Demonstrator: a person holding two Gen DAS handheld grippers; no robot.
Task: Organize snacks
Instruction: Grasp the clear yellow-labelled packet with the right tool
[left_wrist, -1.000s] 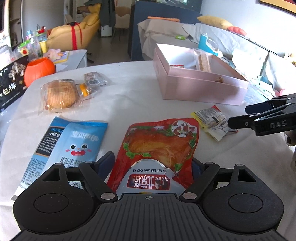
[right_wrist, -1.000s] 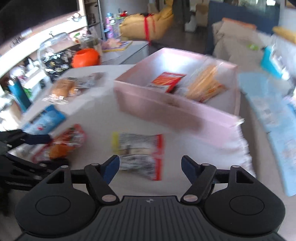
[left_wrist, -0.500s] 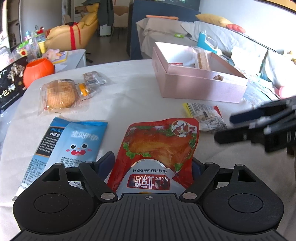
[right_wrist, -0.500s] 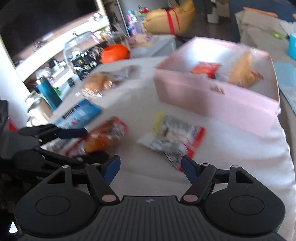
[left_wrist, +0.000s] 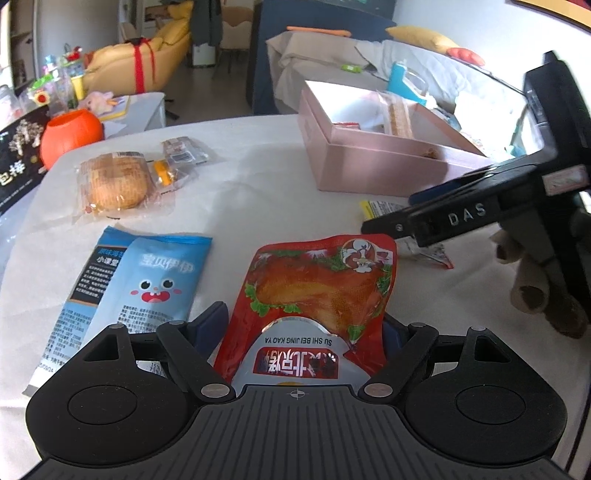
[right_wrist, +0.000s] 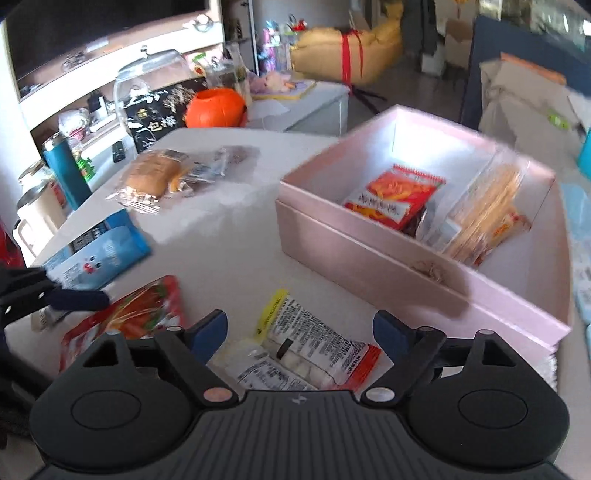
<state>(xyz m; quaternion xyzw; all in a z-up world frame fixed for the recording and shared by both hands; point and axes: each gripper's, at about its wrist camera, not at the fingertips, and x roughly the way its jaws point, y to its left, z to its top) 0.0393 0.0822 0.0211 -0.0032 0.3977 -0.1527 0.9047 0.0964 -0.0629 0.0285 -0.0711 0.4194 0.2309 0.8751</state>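
Note:
A red roast-duck snack pack lies on the white table between the open jaws of my left gripper; it also shows in the right wrist view. My right gripper is open, its jaws on either side of a clear white-and-red candy pack, which the left wrist view shows partly hidden under the right gripper's fingers. A pink open box holds a red snack bag and a biscuit pack.
A blue cartoon bag, a wrapped bread bun and a small clear packet lie on the table's left. An orange pumpkin pot and a black bag stand beyond the table edge. Sofas stand behind.
My right gripper has swung in toward the candy pack and now straddles it, closer to the left gripper. The left gripper and the duck pack have not moved.

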